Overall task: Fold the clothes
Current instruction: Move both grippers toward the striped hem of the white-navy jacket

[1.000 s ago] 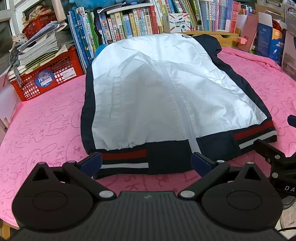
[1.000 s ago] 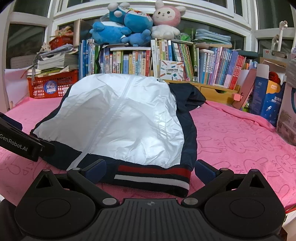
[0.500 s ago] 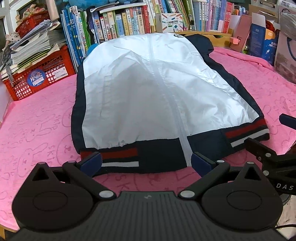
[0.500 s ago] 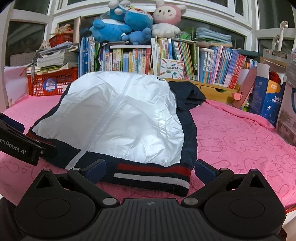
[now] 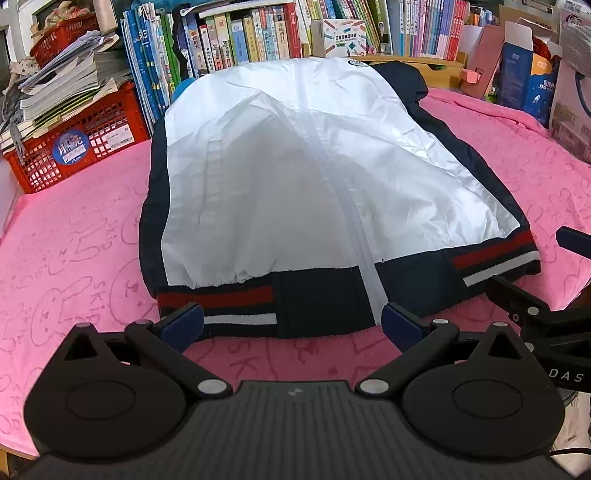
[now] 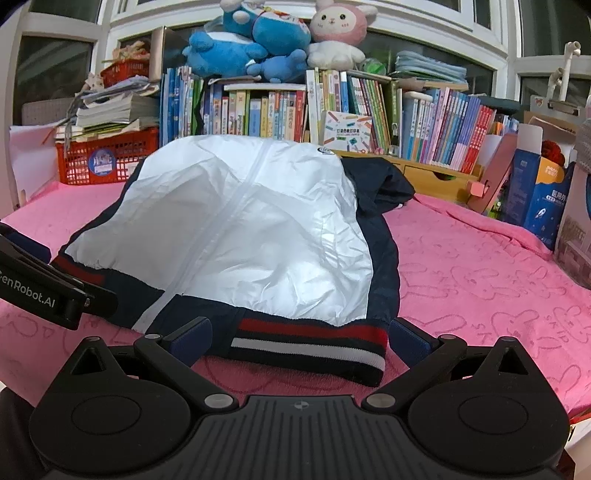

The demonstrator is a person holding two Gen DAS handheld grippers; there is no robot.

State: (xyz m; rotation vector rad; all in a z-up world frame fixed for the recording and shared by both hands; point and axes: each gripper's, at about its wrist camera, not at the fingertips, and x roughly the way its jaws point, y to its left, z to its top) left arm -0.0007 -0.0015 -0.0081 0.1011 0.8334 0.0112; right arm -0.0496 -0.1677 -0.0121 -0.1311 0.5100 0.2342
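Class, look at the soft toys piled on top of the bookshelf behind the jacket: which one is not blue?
The pink-hooded bunny plush, at the right end of the pile. It has a white face and body and upright ears; the plush toys beside it are blue.

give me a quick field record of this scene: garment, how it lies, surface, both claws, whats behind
garment: white and navy jacket with a red and white striped hem
lie: flat, zipped, hem toward the cameras
surface: pink towel with rabbit prints
left claw: open, at the hem's left part, gripping nothing
right claw: open, at the hem's right corner, gripping nothing
behind: row of books, red basket, plush toys
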